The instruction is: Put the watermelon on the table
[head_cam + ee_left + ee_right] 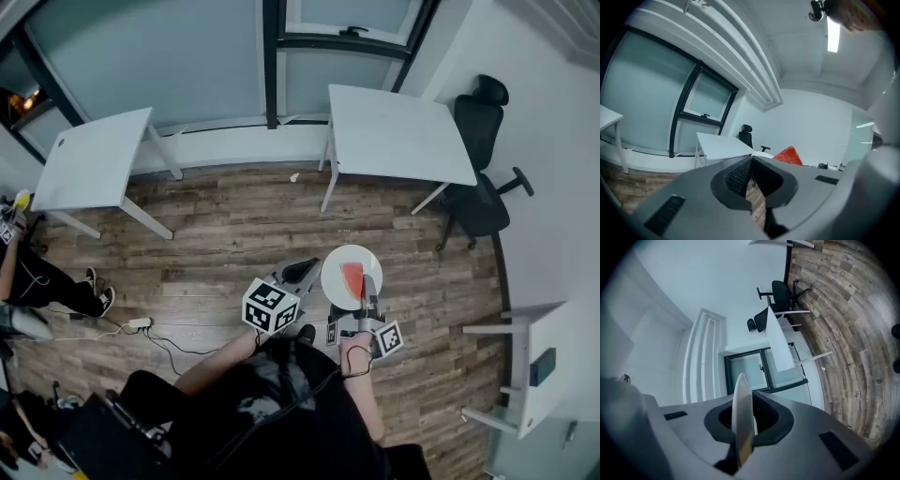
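Note:
A red watermelon slice (352,279) lies on a round white plate (337,262) held in the air over the wooden floor. My right gripper (368,291) is shut on the plate's near rim. In the right gripper view the thin plate edge (742,399) stands on end between the jaws of my right gripper (743,420). My left gripper (302,272) is just left of the plate with its jaws together and nothing in them. In the left gripper view, the slice (789,156) shows red past my left gripper (751,168). A white table (398,131) stands ahead near the window.
A second white table (94,159) stands at the left and a black office chair (483,159) at the right of the near table. A person (33,281) sits at the far left. A power strip and cable (139,323) lie on the floor. Another desk (534,361) is at the right edge.

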`<state>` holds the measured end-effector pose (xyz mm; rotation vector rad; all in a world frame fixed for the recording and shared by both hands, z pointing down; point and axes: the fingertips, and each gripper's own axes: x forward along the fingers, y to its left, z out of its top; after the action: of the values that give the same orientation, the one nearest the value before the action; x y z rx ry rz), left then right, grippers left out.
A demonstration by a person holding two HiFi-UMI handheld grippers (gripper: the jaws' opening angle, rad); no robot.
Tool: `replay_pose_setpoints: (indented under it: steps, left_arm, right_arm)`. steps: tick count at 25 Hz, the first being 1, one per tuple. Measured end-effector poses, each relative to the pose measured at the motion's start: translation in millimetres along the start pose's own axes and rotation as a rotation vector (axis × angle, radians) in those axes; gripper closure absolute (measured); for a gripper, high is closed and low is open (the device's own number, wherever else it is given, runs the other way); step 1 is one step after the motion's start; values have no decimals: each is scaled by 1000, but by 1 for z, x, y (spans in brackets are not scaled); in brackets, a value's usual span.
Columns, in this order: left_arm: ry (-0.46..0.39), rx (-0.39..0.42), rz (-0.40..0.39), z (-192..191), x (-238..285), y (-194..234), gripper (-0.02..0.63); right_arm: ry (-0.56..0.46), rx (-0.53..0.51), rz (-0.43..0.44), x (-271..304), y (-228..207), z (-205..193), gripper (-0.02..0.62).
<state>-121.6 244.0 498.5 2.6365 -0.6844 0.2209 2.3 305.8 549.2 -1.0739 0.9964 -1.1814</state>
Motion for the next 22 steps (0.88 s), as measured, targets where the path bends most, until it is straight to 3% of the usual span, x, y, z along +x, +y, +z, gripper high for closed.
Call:
replay_pose_setpoints:
  steps: [9,15,22]
  left_arm:
    - [-45,13,-21,24,-5,21,600]
    - [-38,-7,-27,20,-6,37,600]
    - [11,-31,-60,4,3,49,600]
  right_arm:
    - [6,-16,17,20,2,-20,572]
    - [-20,8,39,27,-1,-22,572]
    - [-64,34,-15,20,-28,-22,572]
